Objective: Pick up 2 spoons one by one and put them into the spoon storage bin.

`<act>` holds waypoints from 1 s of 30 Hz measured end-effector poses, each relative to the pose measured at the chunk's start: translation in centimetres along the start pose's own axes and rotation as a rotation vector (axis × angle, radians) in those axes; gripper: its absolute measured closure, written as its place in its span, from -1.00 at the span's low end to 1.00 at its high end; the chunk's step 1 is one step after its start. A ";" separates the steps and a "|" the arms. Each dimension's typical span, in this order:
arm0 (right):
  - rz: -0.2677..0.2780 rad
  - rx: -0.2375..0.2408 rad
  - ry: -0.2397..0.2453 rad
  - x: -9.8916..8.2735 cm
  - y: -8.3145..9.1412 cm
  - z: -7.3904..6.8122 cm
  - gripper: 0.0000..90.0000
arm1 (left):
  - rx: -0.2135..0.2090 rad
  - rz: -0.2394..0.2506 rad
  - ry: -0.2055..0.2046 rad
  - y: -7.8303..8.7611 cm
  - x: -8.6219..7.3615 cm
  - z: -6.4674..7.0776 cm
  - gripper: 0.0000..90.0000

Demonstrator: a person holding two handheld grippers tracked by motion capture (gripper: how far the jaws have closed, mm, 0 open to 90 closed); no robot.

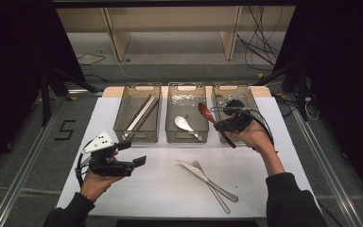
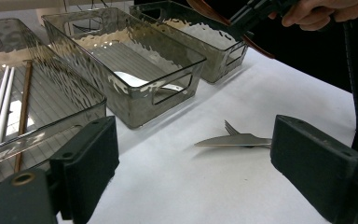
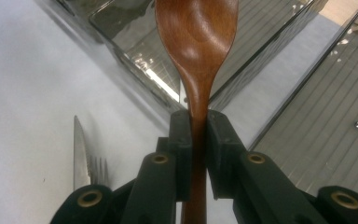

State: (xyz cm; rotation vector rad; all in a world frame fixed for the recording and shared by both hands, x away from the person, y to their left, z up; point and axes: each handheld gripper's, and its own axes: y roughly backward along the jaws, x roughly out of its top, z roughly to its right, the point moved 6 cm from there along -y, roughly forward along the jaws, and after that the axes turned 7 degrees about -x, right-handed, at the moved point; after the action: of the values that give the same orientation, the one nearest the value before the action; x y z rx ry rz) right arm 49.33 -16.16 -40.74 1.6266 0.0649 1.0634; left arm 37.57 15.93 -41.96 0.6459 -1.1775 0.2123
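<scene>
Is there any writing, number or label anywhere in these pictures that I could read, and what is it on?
"5": a black figure marked on the grey floor left of the table, seen in the high view.
The three clear bins, the cutlery and both grippers carry no lettering that can be read in these pictures.

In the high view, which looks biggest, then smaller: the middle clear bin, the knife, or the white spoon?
1. Middle clear bin, the biggest.
2. Knife.
3. White spoon, the smallest, lying inside that bin.
</scene>
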 end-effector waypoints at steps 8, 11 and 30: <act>-0.015 -0.009 -0.018 1.7 -0.9 0.1 0.82 | -0.002 -0.001 -0.004 0.0 0.0 0.0 -0.68; -0.015 -0.012 -0.022 2.4 -1.1 0.0 0.82 | -0.003 0.003 -0.003 0.0 0.0 0.0 -0.68; -0.046 -0.031 -0.056 6.7 -4.4 -0.3 0.82 | -0.009 0.005 0.002 0.0 0.0 0.0 -0.68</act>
State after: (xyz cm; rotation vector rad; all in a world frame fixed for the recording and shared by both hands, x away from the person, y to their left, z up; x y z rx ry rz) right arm 55.15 -10.69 -40.33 1.6186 0.0479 0.9785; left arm 37.63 15.92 -41.95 0.6347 -1.1774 0.2112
